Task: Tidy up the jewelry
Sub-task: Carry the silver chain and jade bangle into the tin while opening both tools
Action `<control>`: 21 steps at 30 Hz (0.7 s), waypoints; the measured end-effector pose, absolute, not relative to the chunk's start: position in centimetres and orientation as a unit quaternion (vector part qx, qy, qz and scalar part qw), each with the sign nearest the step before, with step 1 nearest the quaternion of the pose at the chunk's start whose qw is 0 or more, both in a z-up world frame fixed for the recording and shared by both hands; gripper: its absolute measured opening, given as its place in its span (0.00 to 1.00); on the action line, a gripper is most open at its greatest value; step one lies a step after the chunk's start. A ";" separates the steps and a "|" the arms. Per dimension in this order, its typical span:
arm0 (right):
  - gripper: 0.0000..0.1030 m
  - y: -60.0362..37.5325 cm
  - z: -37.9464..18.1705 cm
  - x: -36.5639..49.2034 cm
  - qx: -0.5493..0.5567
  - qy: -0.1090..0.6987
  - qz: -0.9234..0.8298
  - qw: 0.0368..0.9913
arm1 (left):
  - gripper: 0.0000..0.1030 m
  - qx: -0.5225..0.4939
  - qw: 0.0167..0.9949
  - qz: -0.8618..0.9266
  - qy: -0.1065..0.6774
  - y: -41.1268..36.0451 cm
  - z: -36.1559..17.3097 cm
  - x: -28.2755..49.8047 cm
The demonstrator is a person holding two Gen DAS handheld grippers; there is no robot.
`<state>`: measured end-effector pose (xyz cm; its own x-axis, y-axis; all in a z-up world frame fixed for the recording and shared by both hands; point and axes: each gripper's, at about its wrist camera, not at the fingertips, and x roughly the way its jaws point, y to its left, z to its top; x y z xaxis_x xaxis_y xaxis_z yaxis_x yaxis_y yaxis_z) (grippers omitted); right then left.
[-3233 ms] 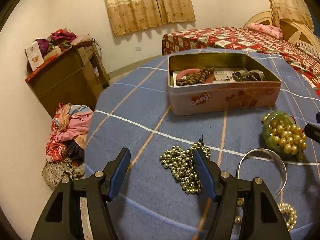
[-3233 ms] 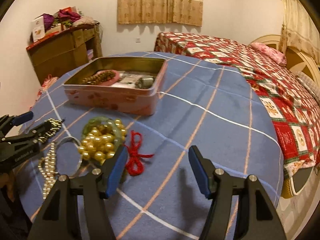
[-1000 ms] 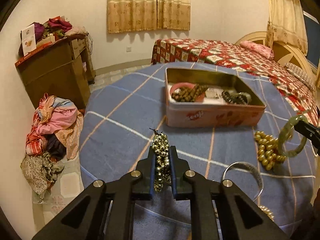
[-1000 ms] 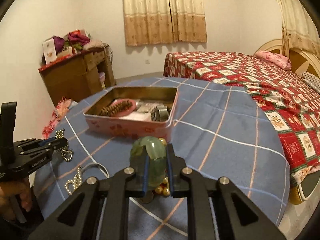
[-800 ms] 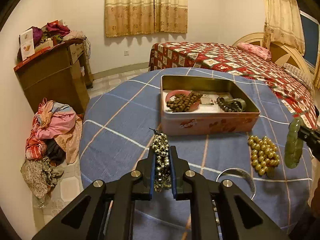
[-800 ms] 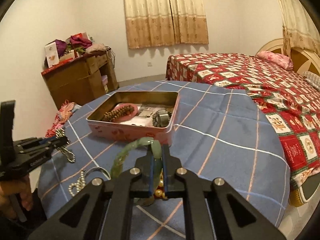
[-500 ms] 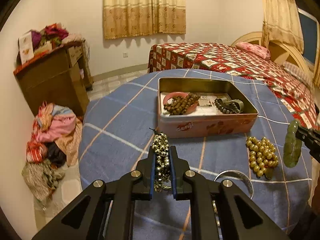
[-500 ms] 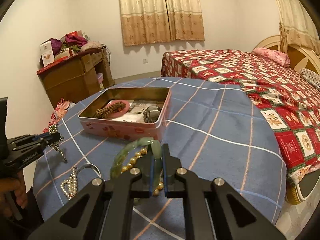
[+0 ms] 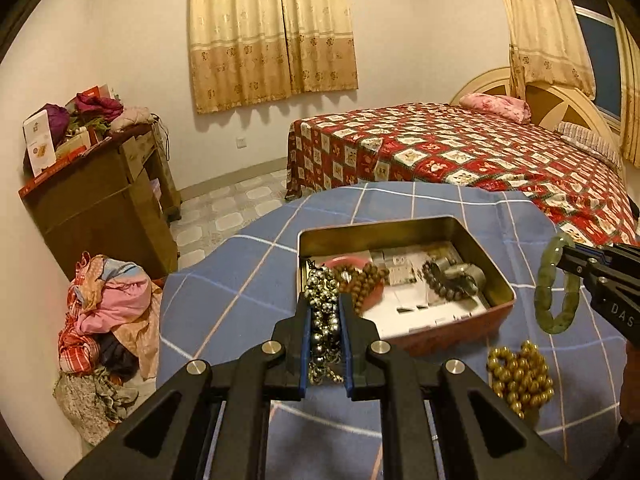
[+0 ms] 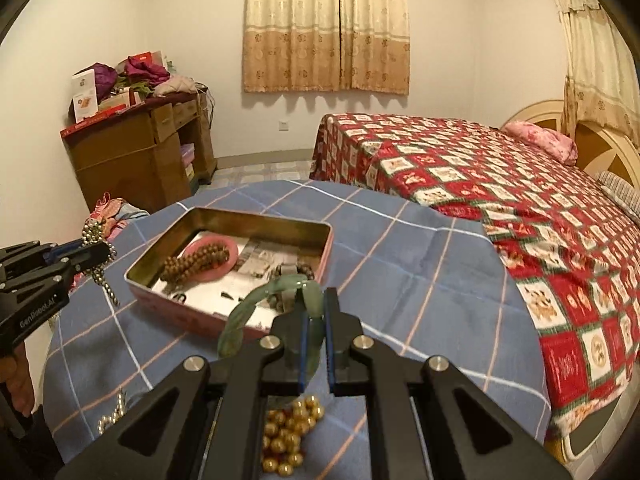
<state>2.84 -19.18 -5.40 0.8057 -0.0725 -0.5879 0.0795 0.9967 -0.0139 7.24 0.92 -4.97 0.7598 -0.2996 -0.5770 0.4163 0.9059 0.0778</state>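
The left gripper point(image 9: 325, 322) is clamped on a silver bead chain point(image 9: 322, 312) — the beads bunch between its blue pads and spill out past the tips, held above the near left corner of the tin point(image 9: 496, 276). The tin sits open on the blue checked cloth point(image 9: 240, 292), holding a pink bangle point(image 9: 348, 261), brown beads point(image 9: 366, 280), dark beads point(image 9: 440, 282) and white cards point(image 9: 416, 308). Gold beads point(image 9: 520, 376) lie on the cloth near the tin. At right, the right gripper point(image 10: 315, 322) pinches a green bangle point(image 10: 264, 300) — one side between the pads, the loop hanging out to the left over the tin's near edge.
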 end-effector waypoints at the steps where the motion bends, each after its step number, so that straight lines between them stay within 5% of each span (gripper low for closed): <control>1: 0.09 -19.2 -5.3 3.2 0.004 0.310 -0.040 0.950 | 0.11 0.100 0.933 -0.192 0.288 0.7 -4.9 7.5; 21: 0.09 -18.7 -5.4 10.3 -0.010 0.332 -0.039 0.943 | 0.11 0.121 0.928 -0.192 0.296 -2.9 -4.6 12.7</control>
<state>10.28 -18.69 -5.42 0.7768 -0.0798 -0.6246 0.0661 0.9968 -0.0451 12.73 -2.89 -4.58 0.7512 -0.2846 -0.5956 0.4279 0.8970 0.1110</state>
